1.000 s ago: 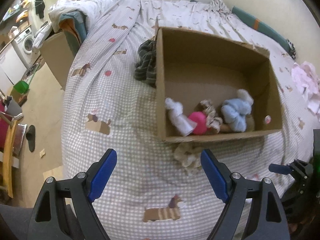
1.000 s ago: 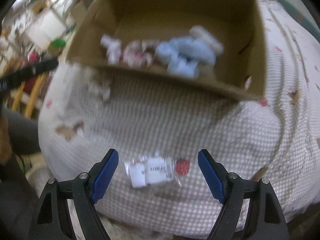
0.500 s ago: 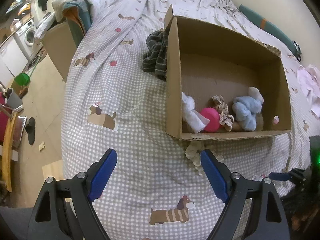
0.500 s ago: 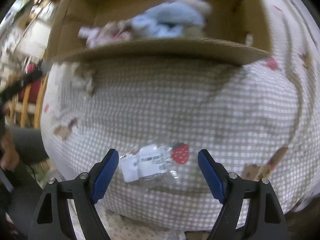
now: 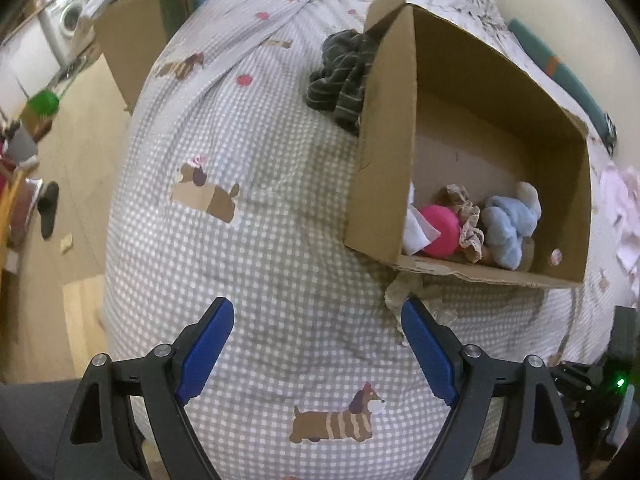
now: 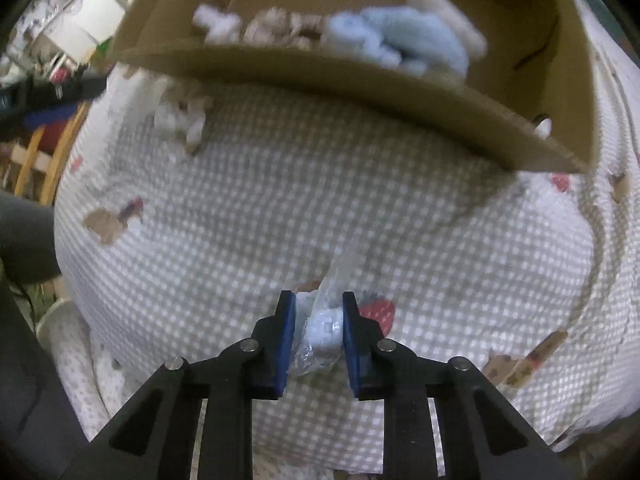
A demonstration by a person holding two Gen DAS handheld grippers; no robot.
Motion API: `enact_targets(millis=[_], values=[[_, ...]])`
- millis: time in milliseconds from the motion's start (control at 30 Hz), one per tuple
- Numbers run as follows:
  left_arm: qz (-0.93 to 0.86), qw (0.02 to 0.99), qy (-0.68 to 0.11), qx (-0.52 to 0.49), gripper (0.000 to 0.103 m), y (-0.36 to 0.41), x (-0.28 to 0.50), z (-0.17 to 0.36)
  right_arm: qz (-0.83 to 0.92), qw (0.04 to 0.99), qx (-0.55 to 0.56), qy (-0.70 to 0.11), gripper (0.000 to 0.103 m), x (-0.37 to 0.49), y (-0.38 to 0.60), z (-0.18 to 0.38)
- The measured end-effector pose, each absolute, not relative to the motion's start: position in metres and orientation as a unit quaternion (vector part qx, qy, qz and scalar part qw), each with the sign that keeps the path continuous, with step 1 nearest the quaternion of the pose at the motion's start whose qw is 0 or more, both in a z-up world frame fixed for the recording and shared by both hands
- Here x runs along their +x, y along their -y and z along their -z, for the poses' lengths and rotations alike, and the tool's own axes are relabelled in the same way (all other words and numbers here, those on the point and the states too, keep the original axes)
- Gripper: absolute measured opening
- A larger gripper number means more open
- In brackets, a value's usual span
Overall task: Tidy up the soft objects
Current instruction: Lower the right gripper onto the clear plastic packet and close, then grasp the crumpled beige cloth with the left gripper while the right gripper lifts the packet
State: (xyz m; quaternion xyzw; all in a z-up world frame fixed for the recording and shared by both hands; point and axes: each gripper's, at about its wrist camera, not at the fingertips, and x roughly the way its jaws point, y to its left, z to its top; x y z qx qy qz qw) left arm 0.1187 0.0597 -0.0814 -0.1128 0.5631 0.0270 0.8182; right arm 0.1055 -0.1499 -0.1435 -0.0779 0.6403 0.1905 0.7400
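Beside the cardboard box (image 5: 384, 168), striped cloth (image 5: 340, 80) and beige rag (image 5: 404, 292) lie.

Home bedroom, checked dog-print bedspread (image 5: 280, 240), washing machine (image 5: 68, 20), wooden floor (image 5: 80, 128)

Checked bedspread (image 5: 280, 208) carries cardboard box (image 5: 384, 152), striped cloth (image 5: 340, 80)

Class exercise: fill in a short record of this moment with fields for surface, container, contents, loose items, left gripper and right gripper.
surface: checked bedspread with dog prints
container: open cardboard box on the bed
contents: blue plush, pink ball, white cloth, frilly beige fabric
loose items: striped dark garment beside the box; crumpled beige cloth at its front edge
left hand-held gripper: open, empty
right hand-held gripper: shut on clear plastic packet
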Motion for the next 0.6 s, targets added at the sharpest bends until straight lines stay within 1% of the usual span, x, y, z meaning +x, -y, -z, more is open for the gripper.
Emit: enact_targets(millis=[133,267,600], values=[[-0.014,0.82,-0.565,-0.094,0.084,-0.045,0.118,0.084,-0.187,0.765,-0.035,-0.615,0.024,0.114,0.167,0.122],[0.009,0.82,-0.566,-0.083,0.084,-0.025,0.12,0.089,-0.186,0.779,-0.014,-0.598,0.023,0.12,0.176,0.108],[0.033,0.809,-0.581,-0.086,0.084,0.019,0.146,0.107,-0.173,0.789,0.001,-0.59,0.023,0.11,0.202,0.092]])
